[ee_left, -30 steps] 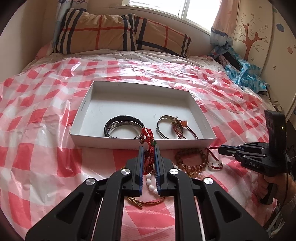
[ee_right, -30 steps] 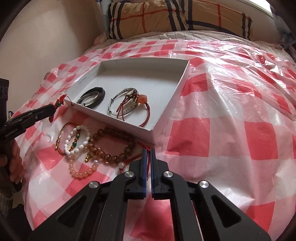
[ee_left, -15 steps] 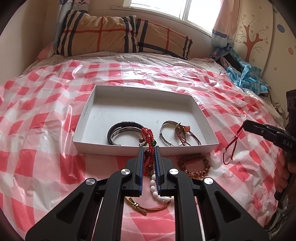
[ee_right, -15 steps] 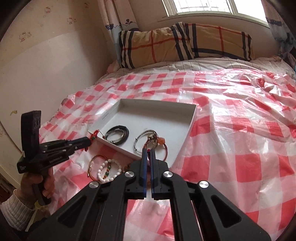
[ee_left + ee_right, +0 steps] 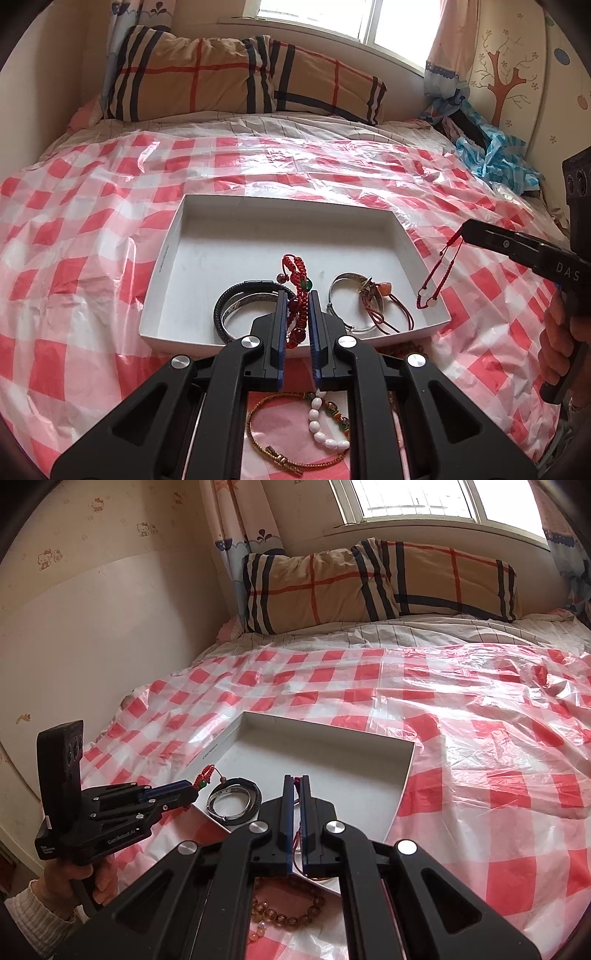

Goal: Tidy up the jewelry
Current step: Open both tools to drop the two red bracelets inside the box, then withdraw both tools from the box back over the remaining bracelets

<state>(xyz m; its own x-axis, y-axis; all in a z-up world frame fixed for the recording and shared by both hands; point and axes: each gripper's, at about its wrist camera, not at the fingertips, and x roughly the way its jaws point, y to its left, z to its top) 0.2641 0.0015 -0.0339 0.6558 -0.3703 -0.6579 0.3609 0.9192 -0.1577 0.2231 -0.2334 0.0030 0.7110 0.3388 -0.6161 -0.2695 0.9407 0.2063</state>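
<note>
A white shallow box [image 5: 207, 236] [image 5: 404, 775] lies on the checked bed cover. It holds a black and silver bangle [image 5: 236, 306] [image 5: 232, 801] and a silver bangle with a red cord [image 5: 364, 299]. My left gripper [image 5: 298, 295] [image 5: 192, 794] is shut on a red braided bracelet [image 5: 299, 280] with beads, held above the box's near edge. My right gripper [image 5: 296, 779] [image 5: 461, 232] is shut on a thin red cord bracelet [image 5: 436, 280], which hangs over the box's right corner.
On the cover in front of the box lie a gold cord bracelet [image 5: 273, 443], a white bead bracelet [image 5: 325, 428] and a brown bead bracelet [image 5: 291, 912]. Plaid pillows [image 5: 236, 81] lie at the bed head. Blue cloth [image 5: 495, 155] lies at the far right.
Both grippers have risen and moved toward the box with their bracelets. The red cord was lifted off the cover and now hangs over the box's right corner.
</note>
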